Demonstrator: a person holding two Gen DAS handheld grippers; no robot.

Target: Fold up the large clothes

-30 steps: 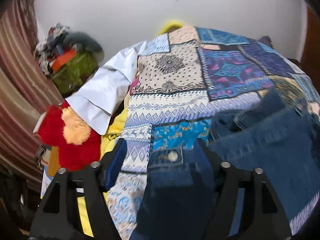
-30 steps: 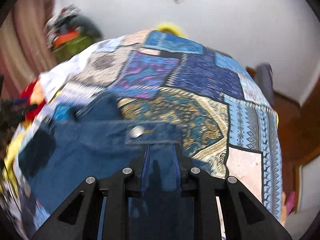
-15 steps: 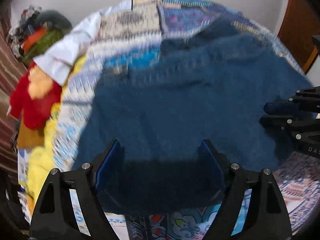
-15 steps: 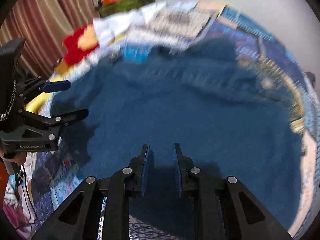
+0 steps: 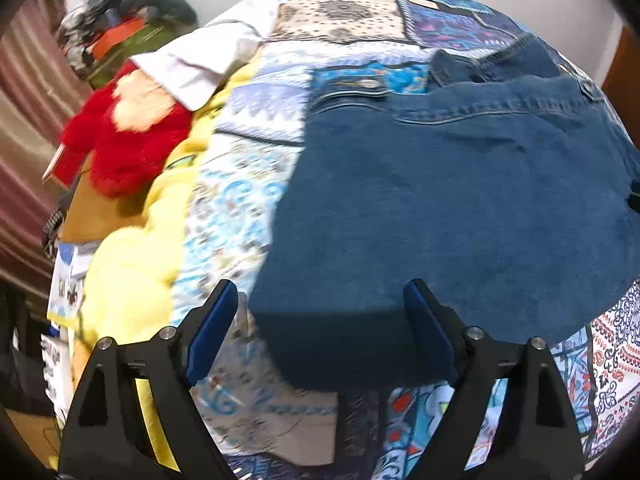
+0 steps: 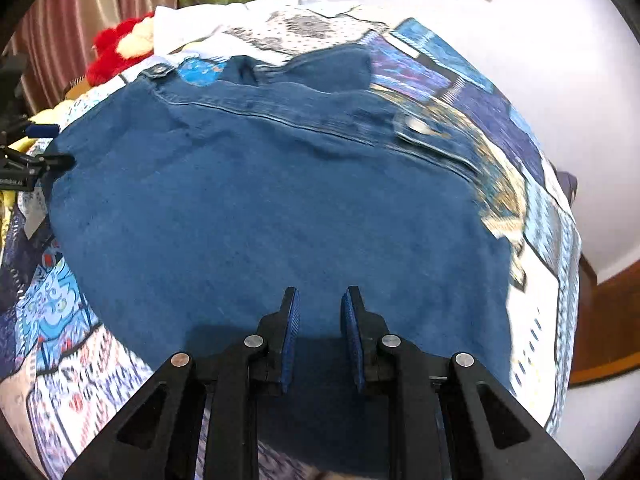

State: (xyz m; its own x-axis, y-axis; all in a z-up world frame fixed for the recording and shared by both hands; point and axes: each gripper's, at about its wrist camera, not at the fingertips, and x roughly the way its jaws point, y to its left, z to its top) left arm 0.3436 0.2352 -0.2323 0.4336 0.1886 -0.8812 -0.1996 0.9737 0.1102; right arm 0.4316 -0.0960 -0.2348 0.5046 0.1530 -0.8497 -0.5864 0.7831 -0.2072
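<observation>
A blue denim jacket (image 5: 440, 208) lies spread flat on the patchwork bedspread (image 5: 248, 168), its back up and its buttoned waistband at the far side. It also fills the right wrist view (image 6: 272, 208). My left gripper (image 5: 320, 320) is wide open and empty over the jacket's near left edge. My right gripper (image 6: 318, 320) hovers over the near hem; its jaws are partly open with a narrow gap and hold nothing. The left gripper shows at the left edge of the right wrist view (image 6: 36, 148).
A red plush toy (image 5: 124, 140), a white garment (image 5: 208, 60) and yellow bedding (image 5: 132, 264) lie along the bed's left side. A pile of clothes (image 5: 120, 28) sits by the curtain. A wall is behind; wooden floor (image 6: 608, 320) is to the right.
Both grippers let go of the jacket's waistband corners and drew back to the near side. The jacket now lies flat on the bed.
</observation>
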